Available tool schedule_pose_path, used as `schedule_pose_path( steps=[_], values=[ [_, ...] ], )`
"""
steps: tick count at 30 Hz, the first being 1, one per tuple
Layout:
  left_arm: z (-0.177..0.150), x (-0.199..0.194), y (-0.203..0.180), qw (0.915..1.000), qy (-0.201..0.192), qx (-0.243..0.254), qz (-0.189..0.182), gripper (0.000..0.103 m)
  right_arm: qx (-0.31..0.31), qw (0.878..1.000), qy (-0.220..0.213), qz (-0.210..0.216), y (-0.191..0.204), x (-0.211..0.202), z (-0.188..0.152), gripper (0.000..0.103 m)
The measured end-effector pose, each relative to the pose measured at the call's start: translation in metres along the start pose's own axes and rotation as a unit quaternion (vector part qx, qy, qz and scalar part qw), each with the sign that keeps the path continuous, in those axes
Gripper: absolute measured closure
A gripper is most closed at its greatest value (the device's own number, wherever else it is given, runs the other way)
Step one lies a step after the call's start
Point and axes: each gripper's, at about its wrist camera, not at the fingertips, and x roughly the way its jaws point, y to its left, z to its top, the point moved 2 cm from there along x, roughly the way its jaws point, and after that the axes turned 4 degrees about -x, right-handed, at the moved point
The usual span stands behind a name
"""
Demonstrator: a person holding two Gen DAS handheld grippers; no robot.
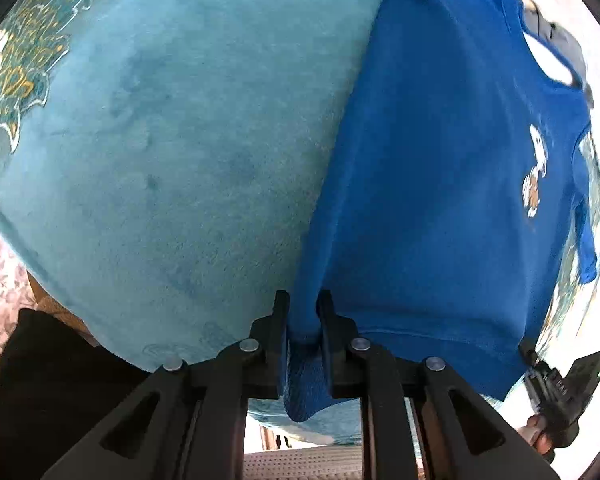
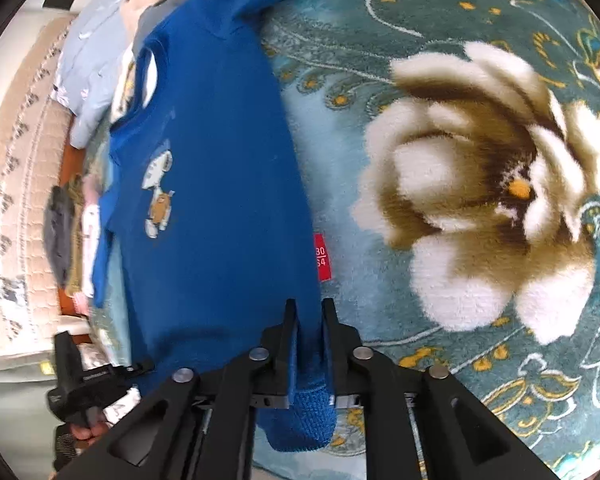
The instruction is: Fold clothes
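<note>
In the left wrist view, the plush teal blanket (image 1: 160,152) fills everything from nine o'clock to twelve, its patterned border curling at ten o'clock. It looks like the surface the folding is done on. At six o'clock the left gripper (image 1: 303,312) is pinching a corner of the hem of the blue sweater (image 1: 440,200), with a tuck of knit bunched between its jaws and spilling back behind them. From there the sweater spreads up and away toward one o'clock, front side up, its small cartoon print (image 1: 534,172) at three o'clock and the neck opening near two. At four o'clock the other gripper shows at the far end of the hem, so the two hold the bottom edge at its two corners, probably to keep the hem taut and straight for a lengthwise or upward fold.

In the right wrist view, a heap of other clothes (image 2: 84,92) lies at ten o'clock beyond the sweater, likely waiting their turn. The sweater runs from twelve o'clock down to six, a red size tag (image 2: 321,258) at its side seam near the centre. The right gripper (image 2: 310,312) at six o'clock is clamped on the other hem corner. A large cream flower (image 2: 480,188) woven into the blanket fills three o'clock.
</note>
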Motion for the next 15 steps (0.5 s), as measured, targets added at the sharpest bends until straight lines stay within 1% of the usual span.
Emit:
schedule_pose_path(
  steps=[1,2,3,5,6,8,9,10,12,14,15],
  values=[
    [0.0,-0.001,0.003,0.9999,0.0,-0.009,-0.007,0.088,0.0,1.0,0.004,0.009,0.0,0.0,-0.002,0.07],
    [0.0,-0.001,0.006,0.9997,0.0,-0.018,-0.014,0.088,0.001,1.0,0.01,0.017,0.0,0.001,-0.005,0.066],
    [0.0,-0.002,0.009,0.9995,0.0,-0.025,-0.019,0.088,-0.001,1.0,0.018,0.025,0.0,0.003,-0.009,0.058],
    [0.0,-0.003,0.01,0.9994,-0.002,-0.028,-0.022,0.088,-0.007,0.999,0.033,0.036,0.001,0.01,-0.019,0.057],
    [-0.001,-0.002,0.008,0.9995,-0.003,-0.024,-0.02,0.088,-0.008,0.999,0.037,0.033,0.0,0.013,-0.022,0.057],
    [-0.003,-0.002,0.007,0.9997,-0.003,-0.018,-0.017,0.088,-0.002,0.999,0.035,0.037,0.0,0.014,-0.026,0.066],
    [-0.003,-0.003,0.007,0.9997,-0.005,-0.019,-0.017,0.088,0.0,0.999,0.034,0.041,0.0,0.014,-0.027,0.081],
    [-0.004,-0.004,0.008,0.9996,-0.008,-0.019,-0.016,0.088,-0.004,0.998,0.031,0.052,0.004,0.009,-0.028,0.089],
    [-0.005,-0.013,0.012,0.9989,-0.029,-0.027,-0.024,0.088,-0.013,0.997,0.024,0.079,0.011,-0.002,-0.03,0.092],
    [-0.006,-0.027,0.015,0.9972,-0.06,-0.028,-0.034,0.089,-0.03,0.988,0.0,0.153,0.021,-0.026,-0.03,0.092],
    [-0.008,-0.033,0.015,0.9965,-0.073,-0.024,-0.032,0.089,-0.038,0.987,-0.006,0.158,0.022,-0.035,-0.029,0.093]
  ],
)
